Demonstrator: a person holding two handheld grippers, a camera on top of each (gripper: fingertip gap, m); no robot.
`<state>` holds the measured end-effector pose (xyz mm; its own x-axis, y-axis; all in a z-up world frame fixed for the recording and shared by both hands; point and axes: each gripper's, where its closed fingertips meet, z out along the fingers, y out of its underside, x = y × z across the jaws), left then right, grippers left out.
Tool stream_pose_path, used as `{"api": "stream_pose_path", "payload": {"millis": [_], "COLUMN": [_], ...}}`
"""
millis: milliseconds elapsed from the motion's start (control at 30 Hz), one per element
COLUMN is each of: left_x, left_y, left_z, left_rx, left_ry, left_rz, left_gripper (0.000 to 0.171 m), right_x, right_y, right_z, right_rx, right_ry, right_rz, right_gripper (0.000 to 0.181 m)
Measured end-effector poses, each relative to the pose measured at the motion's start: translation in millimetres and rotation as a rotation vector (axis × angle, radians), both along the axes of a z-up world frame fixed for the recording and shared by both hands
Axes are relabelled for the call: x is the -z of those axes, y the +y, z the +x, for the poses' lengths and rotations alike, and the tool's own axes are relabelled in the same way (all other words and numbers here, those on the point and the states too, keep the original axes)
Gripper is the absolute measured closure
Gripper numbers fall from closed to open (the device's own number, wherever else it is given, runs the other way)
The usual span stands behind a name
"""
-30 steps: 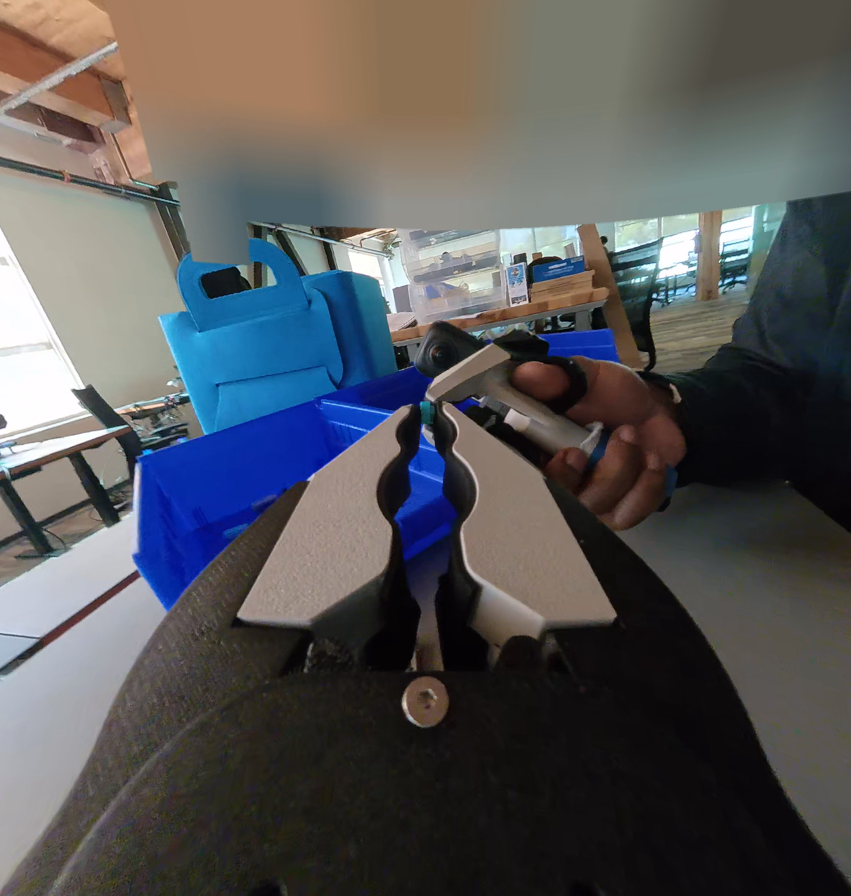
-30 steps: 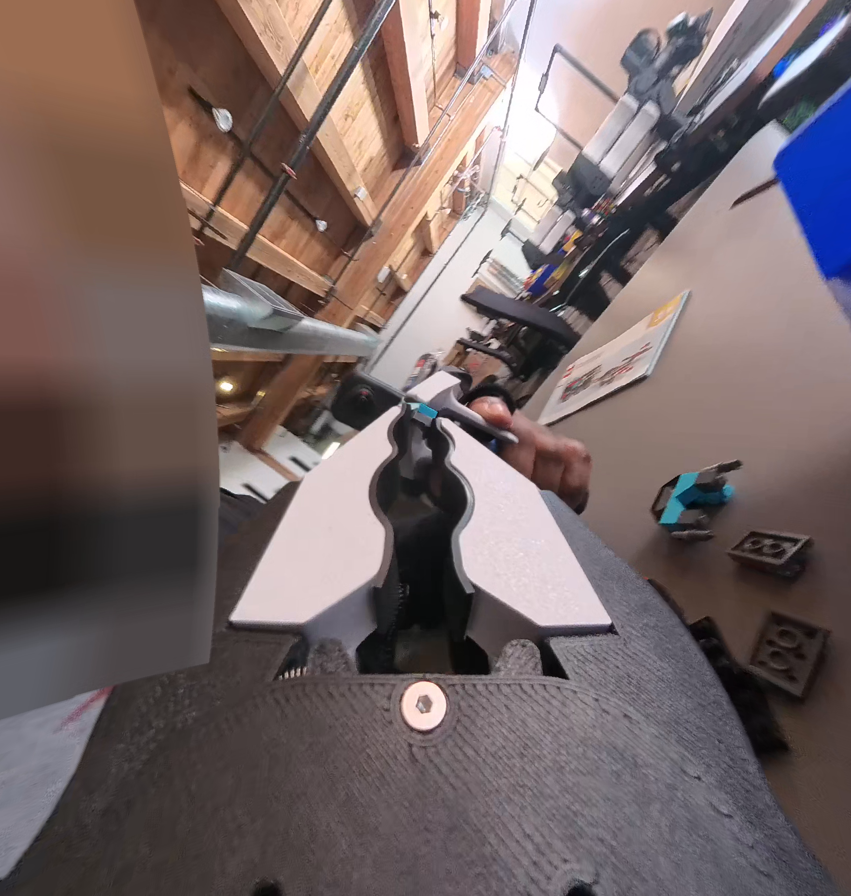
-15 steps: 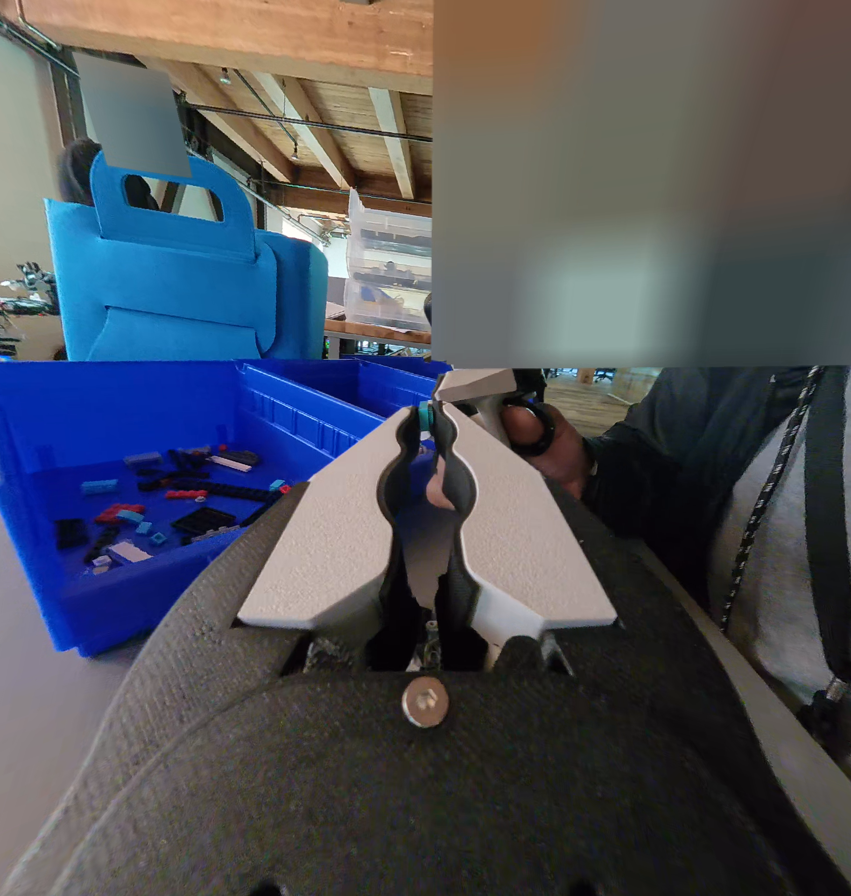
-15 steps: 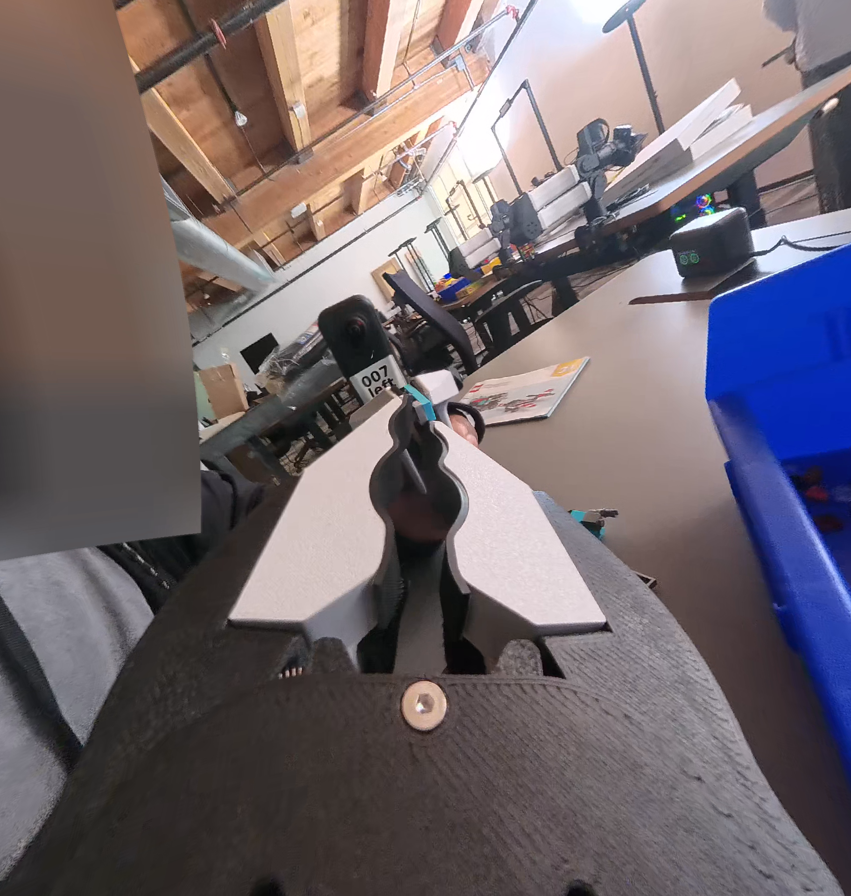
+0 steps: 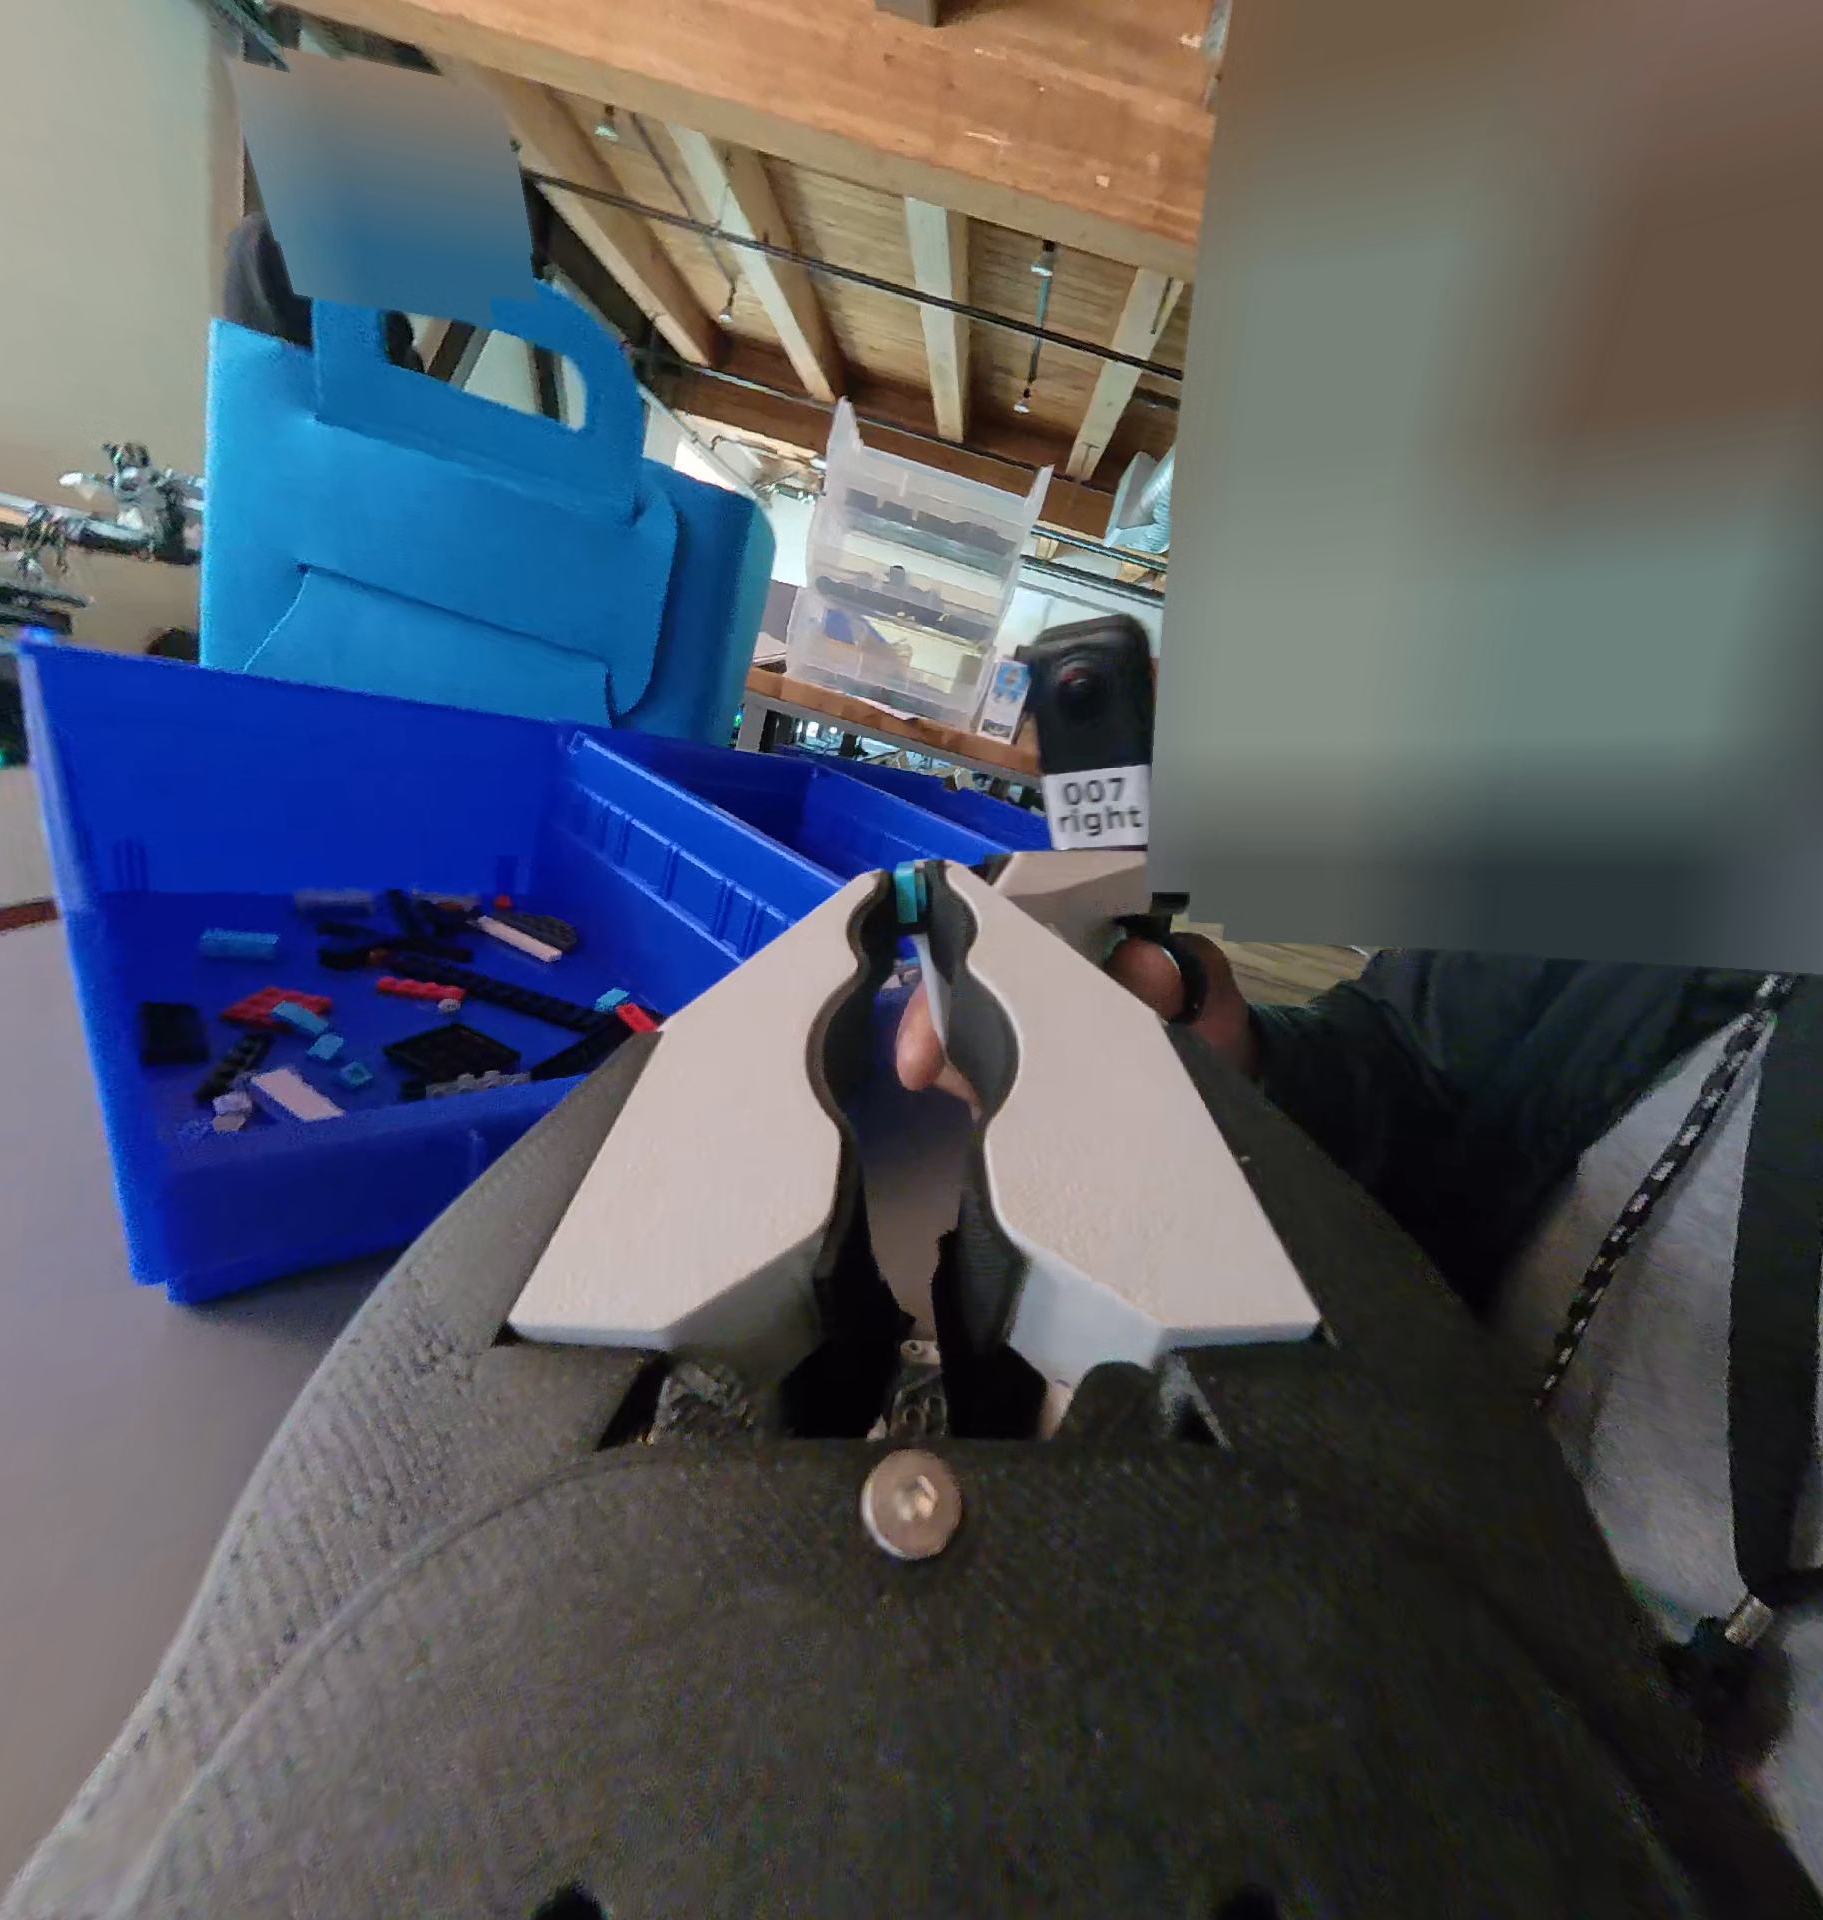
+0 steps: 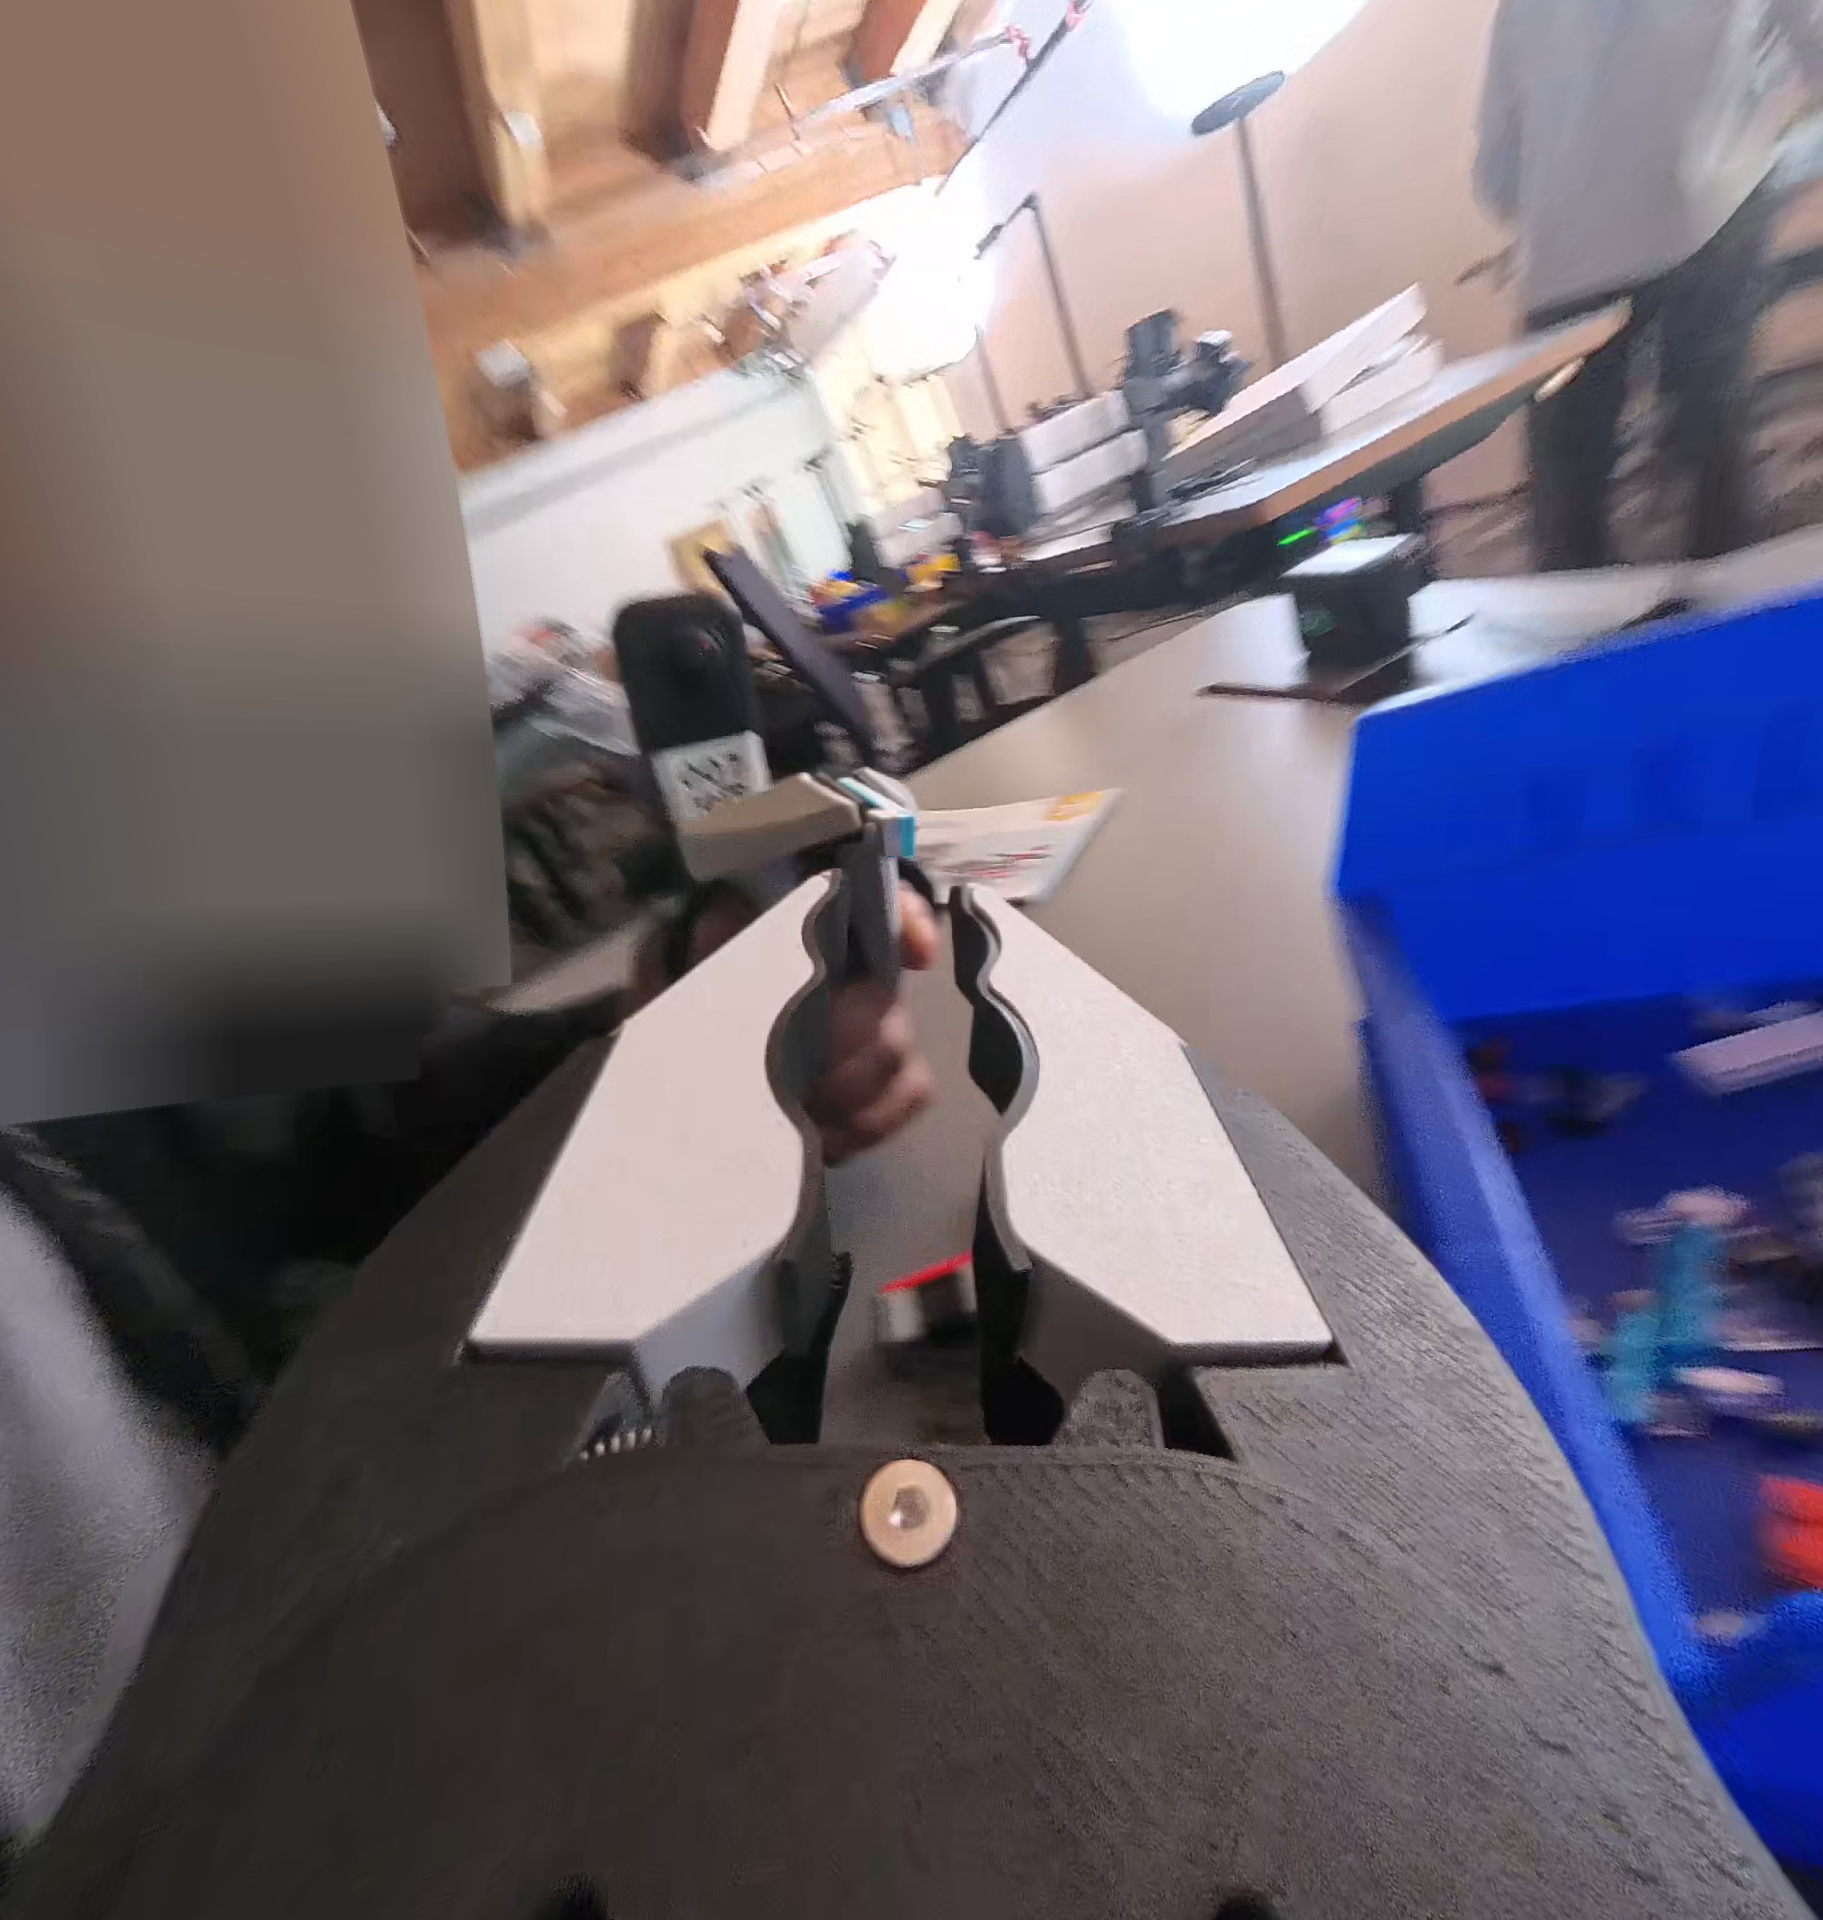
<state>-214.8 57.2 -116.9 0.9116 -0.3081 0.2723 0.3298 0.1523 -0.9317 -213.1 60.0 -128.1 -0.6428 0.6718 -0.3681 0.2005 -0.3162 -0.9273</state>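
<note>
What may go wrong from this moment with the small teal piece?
1. The left tongs pinch the teal piece only at their very tips, so it may slip out.
2. The open right tongs are very near it and might knock it loose.

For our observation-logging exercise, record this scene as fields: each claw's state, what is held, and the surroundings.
left claw: shut on small teal piece
right claw: open, grips nothing, close to left claw
blue bin: on grey table, loose bricks inside
booklet: flat on table, beyond both claws
</note>
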Motion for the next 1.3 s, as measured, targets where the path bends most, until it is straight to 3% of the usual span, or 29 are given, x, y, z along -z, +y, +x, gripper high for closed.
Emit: {"api": "stream_pose_path", "payload": {"millis": [200, 367, 767, 1300], "left_x": [14, 25, 33, 43], "left_y": [10, 13, 16, 14], "left_z": [-1, -2, -7, 8], "left_rx": [0.109, 0.190, 0.195, 0.320], "left_ry": [-0.278, -0.494, -0.666, -0.677], "left_rz": [-0.142, -0.208, -0.212, -0.353], "left_gripper": [0.166, 0.166, 0.166, 0.166], "right_x": [8, 14, 20, 27], "right_y": [15, 15, 6, 2], "right_z": [-8, -8, -8, 4], "right_rx": [0.201, 0.223, 0.271, 0.079], "right_ry": [0.219, 0.329, 0.370, 0.402], "right_rz": [0.471, 0.699, 0.795, 0.853], "right_gripper": [0.158, 0.158, 0.165, 0.174]}}
